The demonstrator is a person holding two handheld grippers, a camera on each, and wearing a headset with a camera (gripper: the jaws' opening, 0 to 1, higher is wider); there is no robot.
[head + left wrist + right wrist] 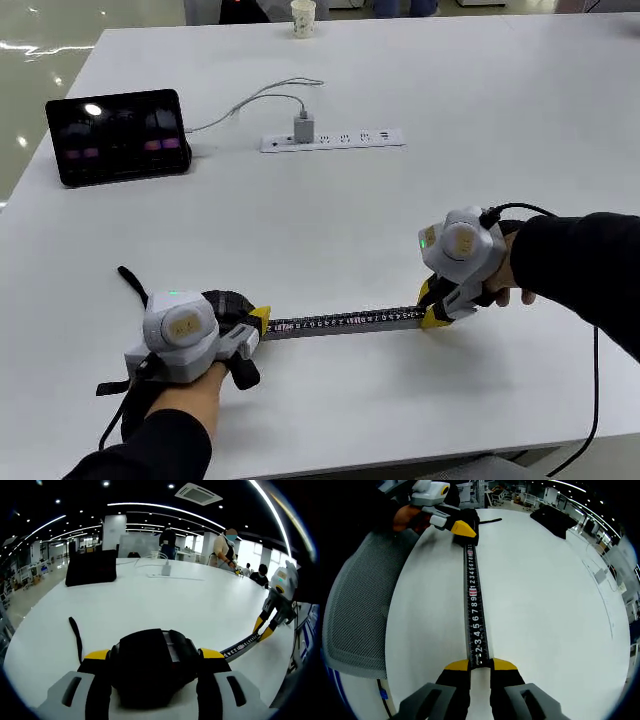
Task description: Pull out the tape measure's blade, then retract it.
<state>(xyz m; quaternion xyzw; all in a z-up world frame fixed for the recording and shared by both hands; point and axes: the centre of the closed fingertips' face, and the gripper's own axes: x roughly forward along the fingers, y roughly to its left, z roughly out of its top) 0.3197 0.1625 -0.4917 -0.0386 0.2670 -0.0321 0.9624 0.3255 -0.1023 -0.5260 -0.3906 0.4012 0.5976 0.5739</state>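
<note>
A: Tongs first. Left one?

B: Left gripper (155, 656): jaws narrowed round the black case (152, 667) of the tape measure, one yellow tip at each flank. It holds the case, which rests on the table (400, 220).

A: Right?

B: Right gripper (480, 664): jaws nearly closed, pinching the free end of the blade (473, 600). The end hook is hidden under the tips. Probably caught between the pads, can't confirm.

A: Where does the thing lie?

B: Head view: case at roughly 8 o'clock on the table, blade end at 4 o'clock. The blade lies flat between them, running 9 to 3. In the right gripper view it runs straight to 12 o'clock, numbers up, case at the far end. Grippers well apart.

A: Handling?

B: Judgement only. Case is hard and compact with some heft, and the flanks are the place to clamp, as now. Blade is thin spring steel: light, stiff along its curve, apt to kink if bent sideways, slick, with sharp edges. Take it at the tip. The spring likely pulls back, so retraction wants a guided return, since a released blade whips.

A: Stage?

B: Blade out a fair length. Retraction not yet done.

A: Surroundings?

B: Strap (130, 282) trails from the case toward 10 o'clock. Tablet (118, 135) at 10, power strip (332, 140) at 12, both well clear.
</note>
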